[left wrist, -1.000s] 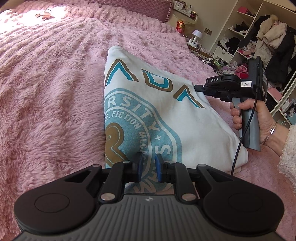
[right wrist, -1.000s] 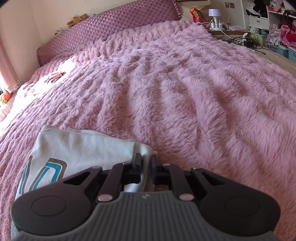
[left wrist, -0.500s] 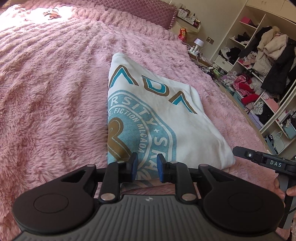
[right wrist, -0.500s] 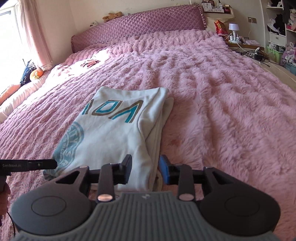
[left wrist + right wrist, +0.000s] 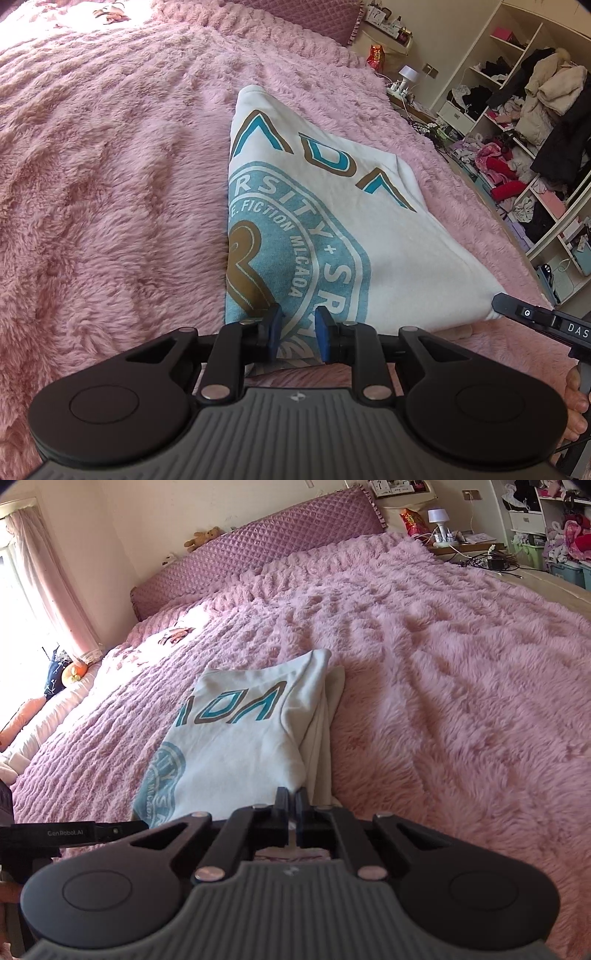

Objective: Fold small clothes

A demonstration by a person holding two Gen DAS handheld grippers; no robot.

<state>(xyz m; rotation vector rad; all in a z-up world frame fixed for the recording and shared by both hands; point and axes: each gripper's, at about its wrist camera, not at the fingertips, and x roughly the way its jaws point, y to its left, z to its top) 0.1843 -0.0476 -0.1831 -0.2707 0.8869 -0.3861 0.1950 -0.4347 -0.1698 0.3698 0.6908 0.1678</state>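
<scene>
The blanket (image 5: 110, 184) was shaggy pink plush, deep-piled and matt. The shirt (image 5: 388, 229) was soft white cotton, its teal print flat and slightly cracked. The headboard (image 5: 280, 550) was quilted mauve fabric with a faint sheen. The left gripper (image 5: 297, 332) was matt black plastic, pads blue rubber.

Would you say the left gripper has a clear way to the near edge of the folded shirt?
Probably yes: the left gripper, jaws opening, hangs over the shirt's near edge; nothing lies between.
</scene>
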